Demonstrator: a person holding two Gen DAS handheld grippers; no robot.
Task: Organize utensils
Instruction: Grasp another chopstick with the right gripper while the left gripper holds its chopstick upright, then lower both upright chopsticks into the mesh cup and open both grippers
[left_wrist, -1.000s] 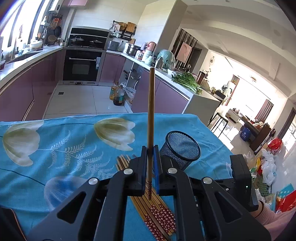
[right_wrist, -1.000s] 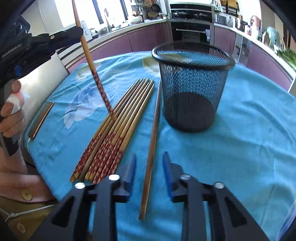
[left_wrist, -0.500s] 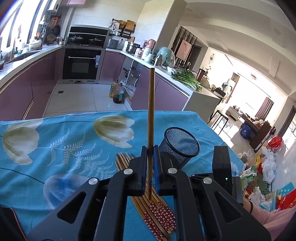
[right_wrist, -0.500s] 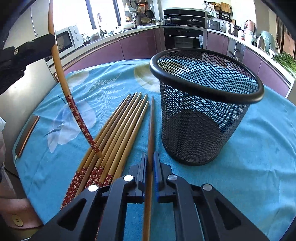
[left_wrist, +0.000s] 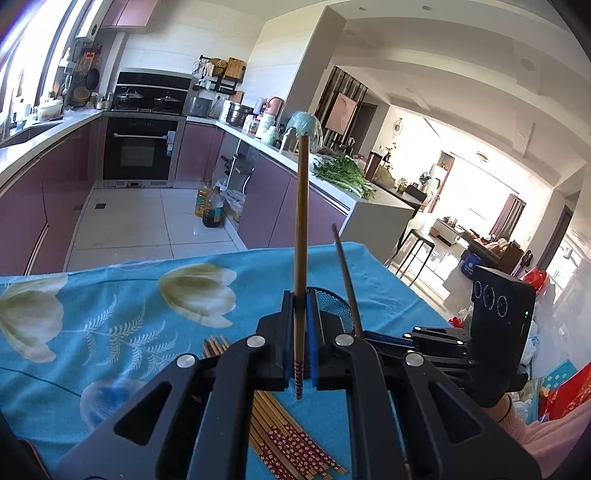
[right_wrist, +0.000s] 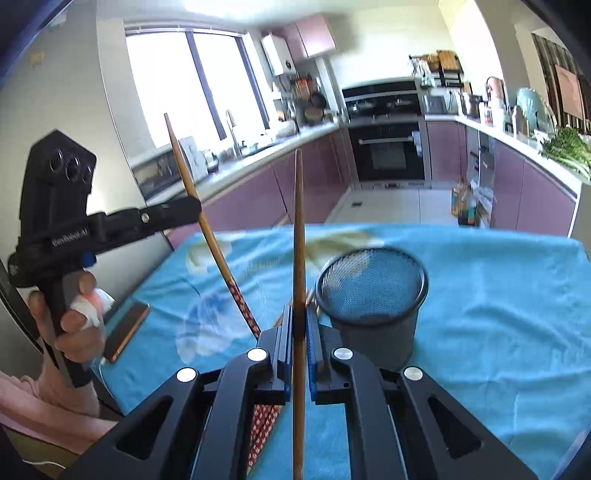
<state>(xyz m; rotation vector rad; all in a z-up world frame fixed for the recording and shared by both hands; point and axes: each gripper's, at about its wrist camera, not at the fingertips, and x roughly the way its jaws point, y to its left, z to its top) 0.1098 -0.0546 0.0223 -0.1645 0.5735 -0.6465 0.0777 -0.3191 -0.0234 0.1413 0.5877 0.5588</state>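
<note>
My left gripper (left_wrist: 300, 306) is shut on a wooden chopstick (left_wrist: 301, 221) that stands upright, its red patterned end hanging below the jaws. In the right wrist view my right gripper (right_wrist: 299, 314) is shut on a plain chopstick (right_wrist: 298, 229), lifted clear of the cloth and pointing up. The left gripper (right_wrist: 195, 210) shows at the left there, its chopstick (right_wrist: 207, 229) slanting. A black mesh cup (right_wrist: 373, 291) stands just right of my right gripper. It is mostly hidden behind the left fingers as the cup (left_wrist: 334, 301). Several chopsticks (left_wrist: 288, 443) lie bundled on the cloth.
The table wears a teal flowered cloth (right_wrist: 498, 295). A flat brown box (right_wrist: 127, 330) lies near its left edge, by the person's hand (right_wrist: 77, 332). Purple kitchen cabinets and an oven stand beyond the far edge. The right gripper's chopstick (left_wrist: 345, 280) crosses just right of my left gripper.
My right gripper shut on the single chopstick beside the cup and lifted it off the cloth, tipping upward. The left gripper rose a little with its chopstick.
</note>
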